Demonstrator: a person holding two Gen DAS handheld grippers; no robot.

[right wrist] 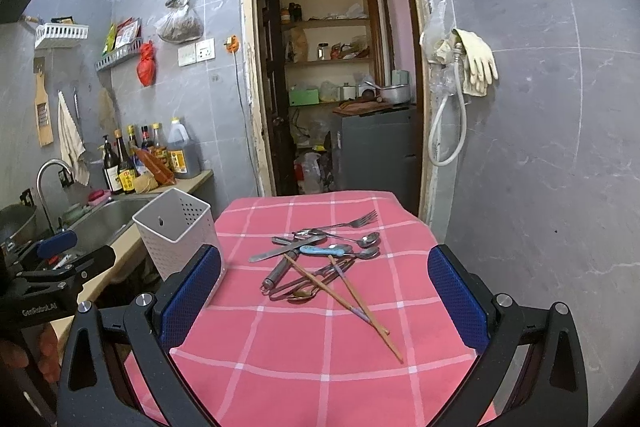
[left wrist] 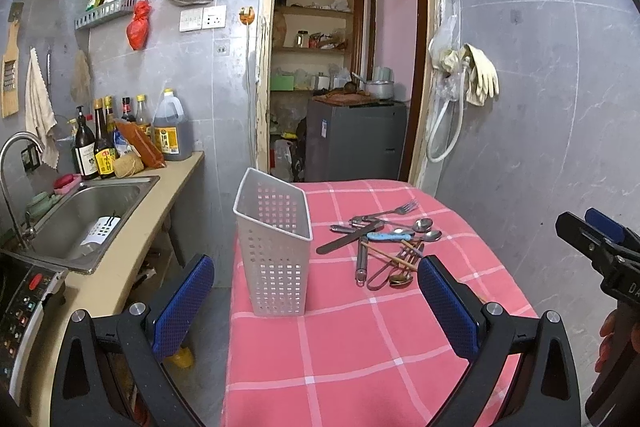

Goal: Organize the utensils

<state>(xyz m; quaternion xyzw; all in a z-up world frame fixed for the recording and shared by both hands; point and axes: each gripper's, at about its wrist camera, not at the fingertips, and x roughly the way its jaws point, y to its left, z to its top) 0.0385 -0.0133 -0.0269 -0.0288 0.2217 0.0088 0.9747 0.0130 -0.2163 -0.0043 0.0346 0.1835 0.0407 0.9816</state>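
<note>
While both hand-held grippers are hovering wide open, right hand-held gripper (right wrist: 324,303) is sitting nearer the chopsticks (right wrist: 344,297), lying lengthwise right of the caddy (right wrist: 180,235).

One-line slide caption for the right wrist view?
Open right gripper faces jumbled utensils on a pink checked tablecloth, white perforated caddy standing upright at left.

The metal tongs (right wrist: 294,285) lie flat in the utensil pile (right wrist: 320,259). Two wooden chopsticks (right wrist: 348,301) cross over them. Behind the tongs lie a knife (right wrist: 286,250), spoons (right wrist: 366,239) and a fork (right wrist: 352,221). The white perforated holder (right wrist: 180,235) stands upright left of them.
</note>
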